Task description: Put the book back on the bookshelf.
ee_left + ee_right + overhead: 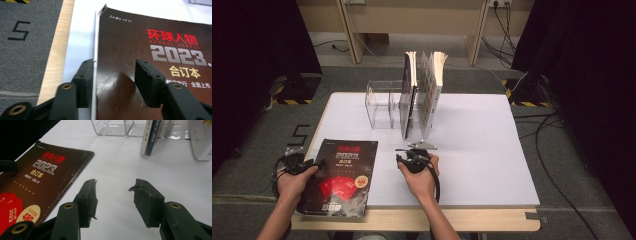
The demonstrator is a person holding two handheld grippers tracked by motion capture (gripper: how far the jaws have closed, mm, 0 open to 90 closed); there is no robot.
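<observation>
White tabletop, grey carpet marked "5" beyond. The left gripper (113, 82) has its jaws apart, straddling the spine edge of the flat-lying magazine (150, 62): "环球人物 GLOBAL PEOPLE 2023 合订本". Thick, glossy, probably heavy and slippery, so pinch at the spine. The right gripper (115, 200) rests with jaws apart and nothing between them.

Dark magazine (150, 62) flat on bench: red title "环球人物", beneath it faint red "GLOBAL PEOPLE". Below, large silver "2023" with small "年" at its end. Yellow "合订本" under that. White line partly hidden, ends "全面上市". Small white print at cover top, too small to read.

Same cover, lower part: pale round badge (28, 216) with red "480"; red panel (10, 212) bearing "2023".

Grey floor mat (30, 50) beside bench: black "5" marking (18, 30).
</observation>
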